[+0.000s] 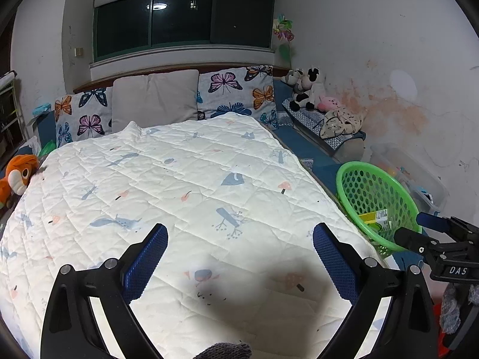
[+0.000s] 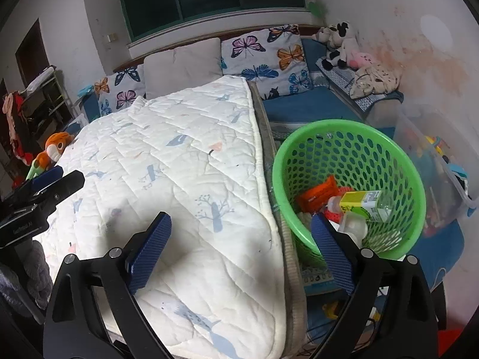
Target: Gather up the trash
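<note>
Several pieces of trash lie inside the green basket (image 2: 353,155), which stands just off the right edge of the bed (image 2: 269,110) on a blue surface. The basket is round, bright green plastic, its wall pierced with rows of round holes. Contents visible from the right wrist view: an orange packet (image 2: 318,195) toward the far left side, a clear bottle with a yellow-green label (image 2: 363,205) lying on its side across the middle, and pale crumpled scraps beneath, too jumbled to identify. From the left wrist view only the labelled bottle (image 1: 377,219) shows through the basket's (image 1: 356,173) opening.

Left gripper (image 1: 239,254): open, jaws spread wide, nothing between them, held over the near part of the white quilt (image 1: 179,185). Right gripper (image 2: 241,248): open, jaws spread wide, nothing held; it straddles the right edge of the quilt (image 2: 191,161), with its right finger in front of the basket's near rim.

The quilt is white, stitched in squares, printed with small blue and pink figures, and carries no loose items in either view. Butterfly-print pillows (image 1: 236,92) and a grey pillow (image 1: 154,98) stand along the head of the bed. An orange plush toy (image 1: 16,179) sits at the left edge. Black-and-white plush toys (image 1: 305,89) sit near the far right corner. A clear storage bin (image 2: 437,161) stands beside the basket, against the wall.
</note>
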Available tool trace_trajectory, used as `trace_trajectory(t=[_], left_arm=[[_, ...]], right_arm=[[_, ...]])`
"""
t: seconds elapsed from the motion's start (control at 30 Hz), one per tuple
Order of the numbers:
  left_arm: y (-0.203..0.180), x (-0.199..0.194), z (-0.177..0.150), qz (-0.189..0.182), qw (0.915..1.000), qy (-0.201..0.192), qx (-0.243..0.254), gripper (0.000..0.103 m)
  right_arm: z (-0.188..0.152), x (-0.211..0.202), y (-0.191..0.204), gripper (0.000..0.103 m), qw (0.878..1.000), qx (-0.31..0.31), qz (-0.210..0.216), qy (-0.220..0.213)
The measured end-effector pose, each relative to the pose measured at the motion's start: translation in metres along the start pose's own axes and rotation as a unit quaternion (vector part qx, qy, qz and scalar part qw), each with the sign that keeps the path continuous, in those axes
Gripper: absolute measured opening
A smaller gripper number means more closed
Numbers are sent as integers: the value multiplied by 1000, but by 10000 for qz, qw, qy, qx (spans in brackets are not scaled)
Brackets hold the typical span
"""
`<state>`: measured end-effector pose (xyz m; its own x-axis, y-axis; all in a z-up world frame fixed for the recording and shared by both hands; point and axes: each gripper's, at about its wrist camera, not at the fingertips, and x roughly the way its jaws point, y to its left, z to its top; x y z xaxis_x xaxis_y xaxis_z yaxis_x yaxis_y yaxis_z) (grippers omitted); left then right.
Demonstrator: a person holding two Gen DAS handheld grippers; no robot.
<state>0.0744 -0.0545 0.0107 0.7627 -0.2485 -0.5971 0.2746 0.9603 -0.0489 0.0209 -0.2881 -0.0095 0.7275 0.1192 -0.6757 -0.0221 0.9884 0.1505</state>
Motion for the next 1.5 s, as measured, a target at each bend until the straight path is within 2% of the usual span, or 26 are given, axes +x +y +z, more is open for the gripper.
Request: trace_trajectory(t=[0.23,1.5], left_arm=[[7,-4,-6,71,10000,4,-61,94],[28,-14,-15,265,9993,-43,-279,94]], right_arm=[[0,-1,6,98,10000,-46,40,-13],[3,4,27,98,9993,-292,251,41]])
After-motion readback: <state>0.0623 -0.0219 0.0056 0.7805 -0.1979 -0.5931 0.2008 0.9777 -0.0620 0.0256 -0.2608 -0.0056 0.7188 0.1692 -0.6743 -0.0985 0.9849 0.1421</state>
